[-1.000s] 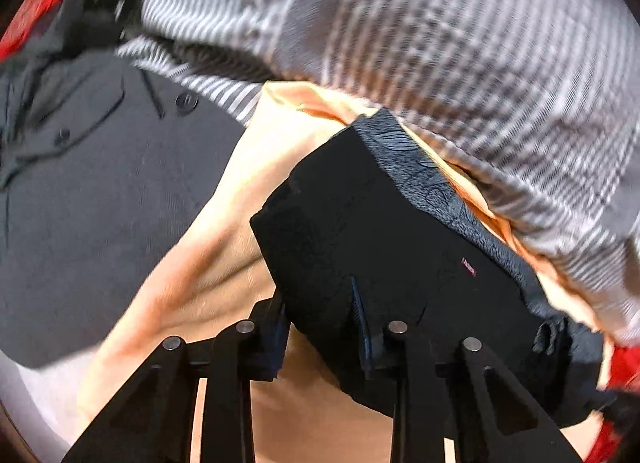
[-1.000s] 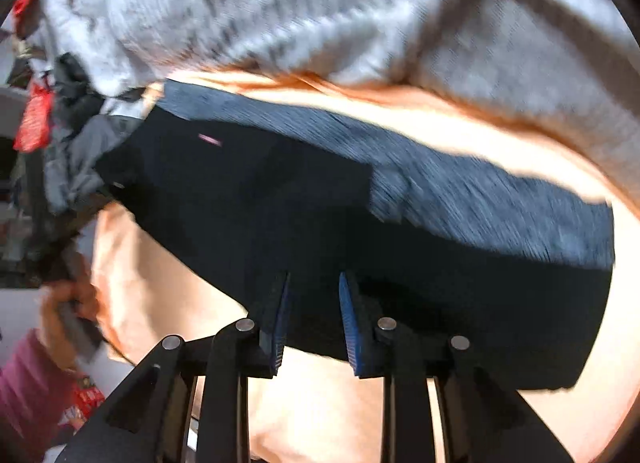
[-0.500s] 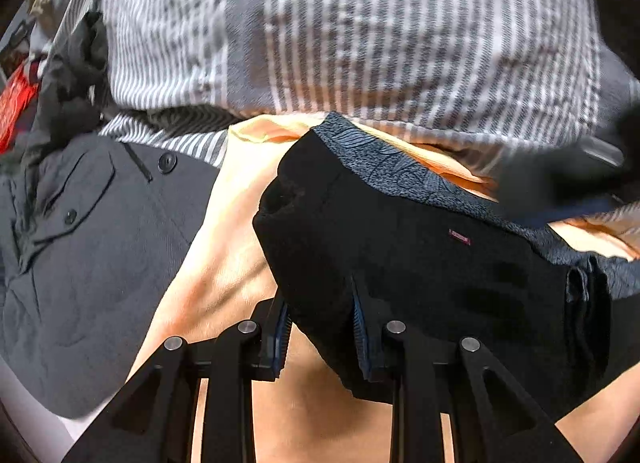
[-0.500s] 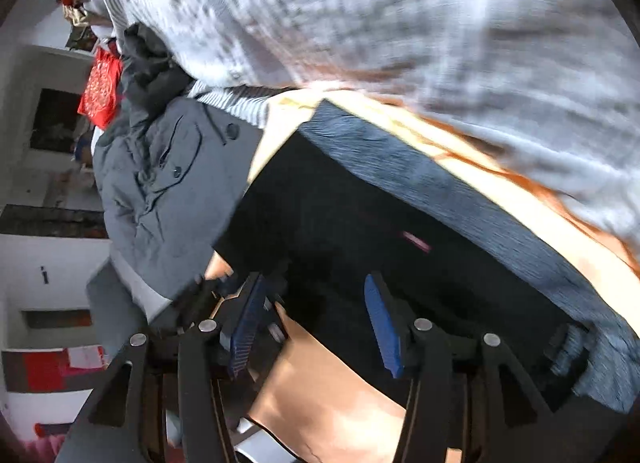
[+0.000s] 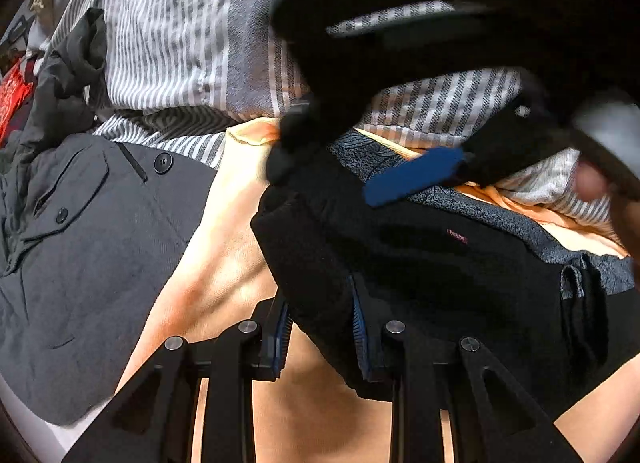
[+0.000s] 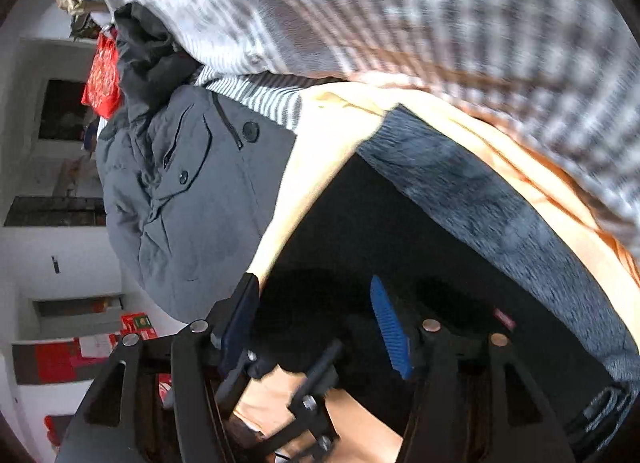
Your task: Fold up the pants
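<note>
Both wrist cams close, angled down, sharing black pants (image 5: 420, 263) (image 6: 360, 231).

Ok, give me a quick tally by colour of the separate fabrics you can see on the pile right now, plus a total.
Black: 1, the pants, pinched at the fold by the left gripper
Orange: 1, the cloth under them
Dark grey: 1, the buttoned jacket
Grey-and-white striped: 1, the striped fabric behind
Total: 4 fabrics
The right gripper is opening above the pants, pads not pressing.

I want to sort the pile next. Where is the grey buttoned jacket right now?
In both wrist views the grey jacket lies at the left, on the peach cloth beside the black pants, with the striped fabric just above it.
</note>
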`<action>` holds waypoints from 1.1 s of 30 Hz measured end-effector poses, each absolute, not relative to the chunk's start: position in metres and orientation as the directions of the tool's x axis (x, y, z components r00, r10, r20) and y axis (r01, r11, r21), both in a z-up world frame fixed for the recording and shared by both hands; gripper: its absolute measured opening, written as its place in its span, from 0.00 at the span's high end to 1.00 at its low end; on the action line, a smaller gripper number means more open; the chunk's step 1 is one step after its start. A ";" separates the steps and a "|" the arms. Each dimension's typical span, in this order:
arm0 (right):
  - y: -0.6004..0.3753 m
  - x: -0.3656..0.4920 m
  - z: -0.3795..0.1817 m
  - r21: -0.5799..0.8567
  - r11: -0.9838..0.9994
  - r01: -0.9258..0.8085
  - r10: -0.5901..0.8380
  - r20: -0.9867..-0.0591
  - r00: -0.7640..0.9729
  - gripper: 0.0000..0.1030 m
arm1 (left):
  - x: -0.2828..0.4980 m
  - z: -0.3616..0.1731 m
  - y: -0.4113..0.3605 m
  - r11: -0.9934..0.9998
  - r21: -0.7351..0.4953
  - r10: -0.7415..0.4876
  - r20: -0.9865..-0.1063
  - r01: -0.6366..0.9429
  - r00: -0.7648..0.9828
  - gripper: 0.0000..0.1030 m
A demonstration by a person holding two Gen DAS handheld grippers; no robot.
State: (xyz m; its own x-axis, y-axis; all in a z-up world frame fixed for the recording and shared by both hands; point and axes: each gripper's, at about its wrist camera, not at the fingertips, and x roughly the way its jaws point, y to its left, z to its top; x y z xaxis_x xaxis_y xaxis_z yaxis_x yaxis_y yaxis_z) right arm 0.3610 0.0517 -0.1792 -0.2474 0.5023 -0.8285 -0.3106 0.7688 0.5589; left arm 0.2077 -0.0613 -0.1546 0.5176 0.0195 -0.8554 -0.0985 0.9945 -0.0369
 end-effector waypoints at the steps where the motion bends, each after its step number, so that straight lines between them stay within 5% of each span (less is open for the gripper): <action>1: 0.057 0.360 -0.182 0.555 0.766 -0.325 0.492 -0.831 -0.259 0.36 | 0.208 -0.154 -0.062 0.995 -0.032 0.020 -0.853 -0.091 0.521 0.73; 6: 0.086 0.351 -0.200 0.497 0.764 -0.413 0.383 -0.863 -0.331 0.36 | 0.207 -0.153 -0.067 0.999 -0.004 0.025 -0.849 -0.054 0.527 0.73; 8: 0.082 0.353 -0.202 0.507 0.773 -0.381 0.393 -0.854 -0.340 0.47 | 0.207 -0.154 -0.064 0.998 -0.012 0.020 -0.854 -0.059 0.520 0.73; 10: 0.070 0.357 -0.204 0.525 0.785 -0.330 0.416 -0.840 -0.347 0.76 | 0.207 -0.155 -0.063 0.998 -0.018 0.014 -0.860 -0.058 0.509 0.73; 12: 0.053 0.359 -0.200 0.548 0.784 -0.291 0.452 -0.826 -0.336 0.83 | 0.205 -0.150 -0.070 1.000 0.000 0.012 -0.856 -0.024 0.517 0.73; 24: -0.087 0.347 -0.119 0.741 0.656 -0.141 0.733 -0.671 -0.114 0.85 | 0.198 -0.074 -0.156 0.980 0.099 -0.031 -0.778 0.172 0.627 0.73; 33: -0.239 0.291 -0.063 0.835 0.549 -0.046 0.827 -0.534 0.175 0.84 | 0.176 -0.018 -0.259 0.919 0.102 -0.179 -0.753 0.381 0.633 0.73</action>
State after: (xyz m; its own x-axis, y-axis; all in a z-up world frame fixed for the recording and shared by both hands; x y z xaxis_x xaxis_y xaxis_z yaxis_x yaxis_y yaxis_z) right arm 0.2915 -0.2390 -0.0627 0.1752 0.8268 -0.5345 -0.0457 0.5491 0.8345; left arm 0.1759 -0.2589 -0.0185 0.6326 -0.1790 -0.7535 0.3812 0.9189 0.1017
